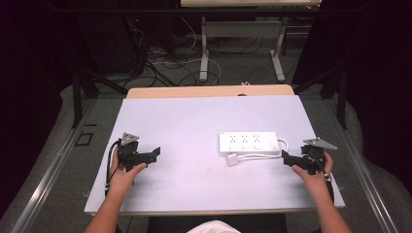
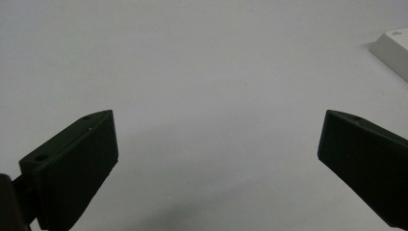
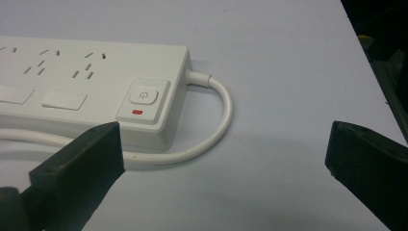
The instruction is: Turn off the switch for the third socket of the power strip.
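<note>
A white power strip (image 1: 248, 142) is seen lying flat on the white counter (image 1: 194, 121), on the right half. Its white cord (image 1: 262, 156) is looped along its near side, and a small white plug (image 1: 232, 159) is laid just beside the strip's near left corner. In the right gripper view, a power button (image 3: 143, 96) with a small red mark under it is seen at the end of the strip where the cord comes out.

The right gripper (image 1: 291, 159) is held low over the counter, just to the right of the strip and pointed at it. Its 2 jaws are spread wide and nothing is held between them. The strip's button end is seen near the left jaw, but it is not touched.

The left gripper (image 1: 151, 155) is held over the left part of the counter, well apart from the strip. Its 2 jaws are also spread wide, and only bare counter is seen between them. A corner of the strip (image 2: 393, 50) is seen far off in the left gripper view.
</note>
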